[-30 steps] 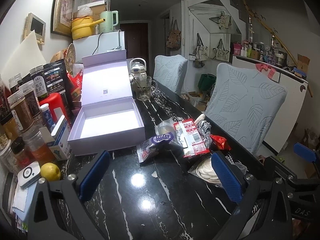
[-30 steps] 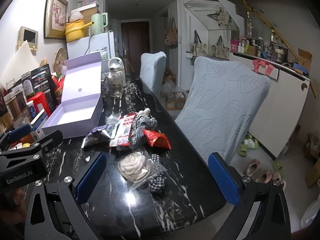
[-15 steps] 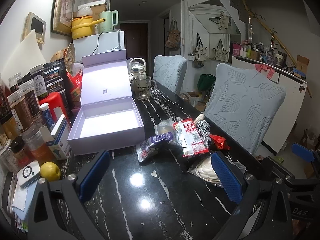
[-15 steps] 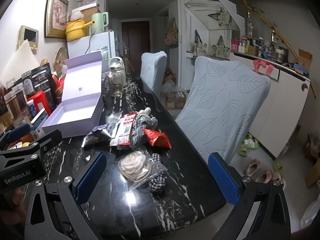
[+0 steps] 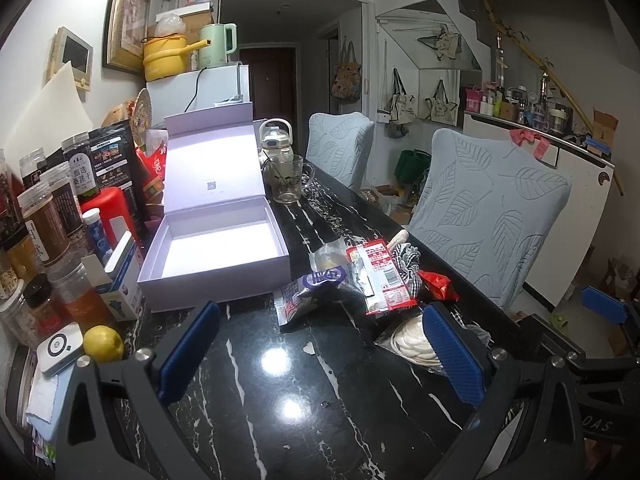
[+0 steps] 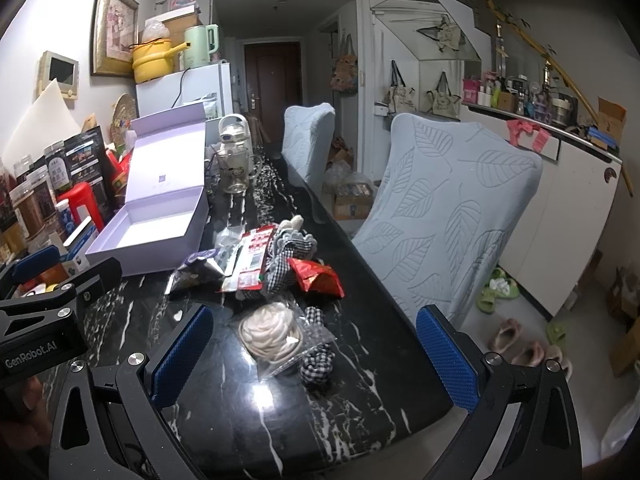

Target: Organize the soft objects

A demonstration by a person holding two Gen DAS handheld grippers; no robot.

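Both claws spread wide, nothing between the pads, nothing touched.

Left gripper (image 5: 322,354): blue pads fully apart, hanging over bare black marble table (image 5: 280,408). It sits on the near side of the lavender box (image 5: 218,248), just short of its front wall. Its right pad overlaps the clear bag of white soft stuff (image 5: 404,342) in view; contact can't be confirmed, looks like it's above it.

Right gripper (image 6: 316,358): same wide spread, empty. The clear bag with the white coil (image 6: 268,332) and a black-white checked fabric piece (image 6: 318,364) lie on the table between its two pads in view, but the pads stand clear of both. Its right pad hangs past the table edge, over the floor side.

Soft objects: all loose in a pile on the table, to the right of the lavender box and none inside it. Box is open, lid up, interior bare.
- Purple-label packet (image 5: 316,284) closest to the box's front right corner, just beside it.
- Red-white packet (image 5: 378,276) overlapping it, farther right of the box.
- Checked cloth bundle (image 6: 286,256) and red foil wrapper (image 6: 316,276) farther right again, near the table edge.
- Clear bag and checked piece nearest the grippers, well apart from the box.

Left of the box: jars, a lemon (image 5: 103,343). Behind it: glass mug (image 5: 286,179).
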